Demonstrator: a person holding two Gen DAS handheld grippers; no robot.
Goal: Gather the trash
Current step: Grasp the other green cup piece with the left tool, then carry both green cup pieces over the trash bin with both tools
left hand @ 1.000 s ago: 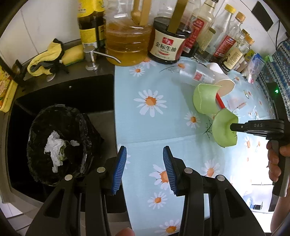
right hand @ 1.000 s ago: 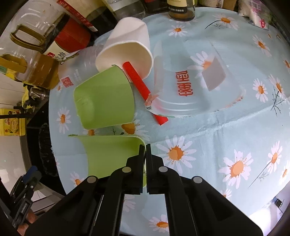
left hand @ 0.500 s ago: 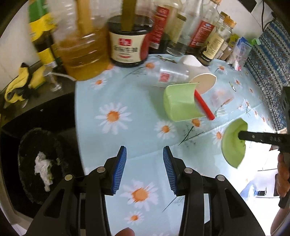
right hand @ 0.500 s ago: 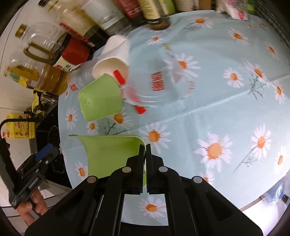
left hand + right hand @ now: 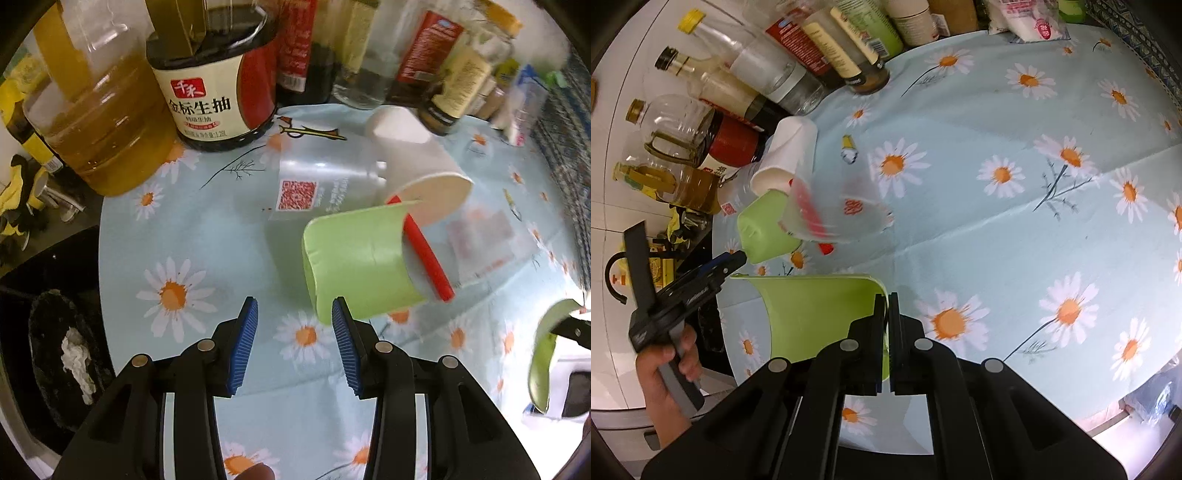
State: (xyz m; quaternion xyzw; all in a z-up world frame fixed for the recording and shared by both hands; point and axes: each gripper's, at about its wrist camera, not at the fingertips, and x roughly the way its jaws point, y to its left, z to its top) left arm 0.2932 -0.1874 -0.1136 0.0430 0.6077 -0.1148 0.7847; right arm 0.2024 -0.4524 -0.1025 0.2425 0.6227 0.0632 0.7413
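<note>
Cups lie in a heap on the daisy-cloth tabletop (image 5: 221, 236), with one green cup already pinched.

The left claw (image 5: 294, 343) is spread, nothing between its blue pads, just short of the green cup (image 5: 354, 258) lying on its side. Against that green cup lie a red straw (image 5: 424, 254) and a white paper cup (image 5: 417, 155), a clear plastic cup (image 5: 321, 184) just behind it, and another clear cup (image 5: 846, 206) over the straw. Behind the green cup, bottles crowd the back edge: a soy sauce jug (image 5: 210, 81) and an oil jug (image 5: 96, 125). Off the tabletop, left of the green cup, sits a black-lined bin (image 5: 62, 354) holding white tissue (image 5: 77, 362). The right claw (image 5: 888, 325) is pressed together on the wall of a second green cup (image 5: 820, 314), held above the tabletop, near side of the heap.
</note>
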